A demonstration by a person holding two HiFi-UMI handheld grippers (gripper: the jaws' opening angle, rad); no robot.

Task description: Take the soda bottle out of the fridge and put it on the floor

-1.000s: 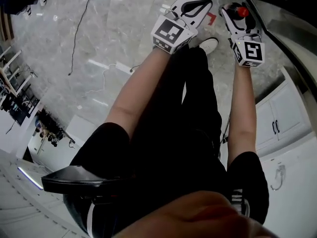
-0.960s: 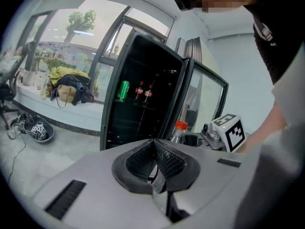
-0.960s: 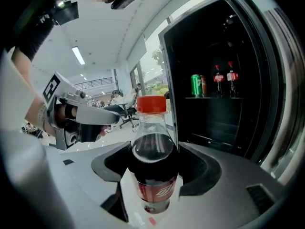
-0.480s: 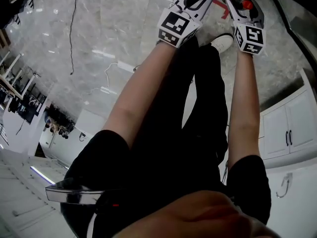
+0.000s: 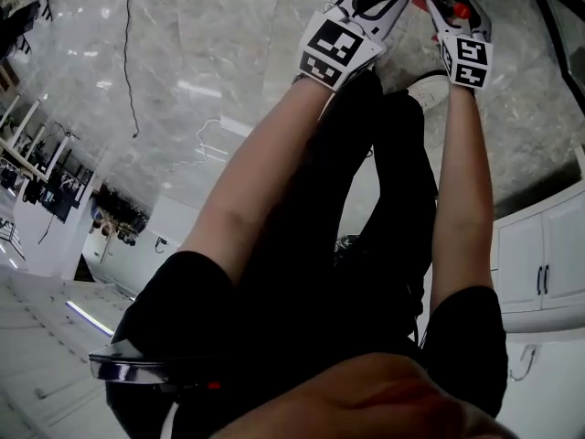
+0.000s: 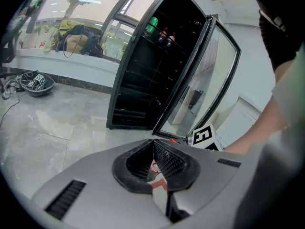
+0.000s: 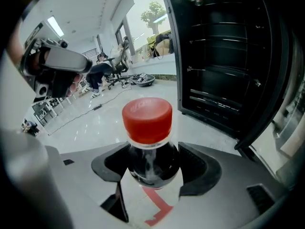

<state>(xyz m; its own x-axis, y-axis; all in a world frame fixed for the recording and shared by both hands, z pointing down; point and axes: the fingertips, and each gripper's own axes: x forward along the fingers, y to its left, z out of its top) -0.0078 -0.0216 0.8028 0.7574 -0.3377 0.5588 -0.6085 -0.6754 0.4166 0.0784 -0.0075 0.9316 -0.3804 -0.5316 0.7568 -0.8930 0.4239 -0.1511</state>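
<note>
Soda bottle [image 7: 148, 142], one, red-capped, clamped in right tongs [image 7: 151, 162], left tongs [image 6: 153, 151] closed, empty, one open fridge [image 6: 143, 75] beyond

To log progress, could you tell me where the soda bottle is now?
Right gripper view, centre: the soda bottle is clamped at its neck in the right gripper, outside the open fridge at that view's right.

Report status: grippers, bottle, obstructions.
Right hand-held gripper shut on red-capped dark soda bottle. Left hand-held gripper shut, empty. Bottle outside open black fridge, above grey floor. Nothing blocking.
</note>
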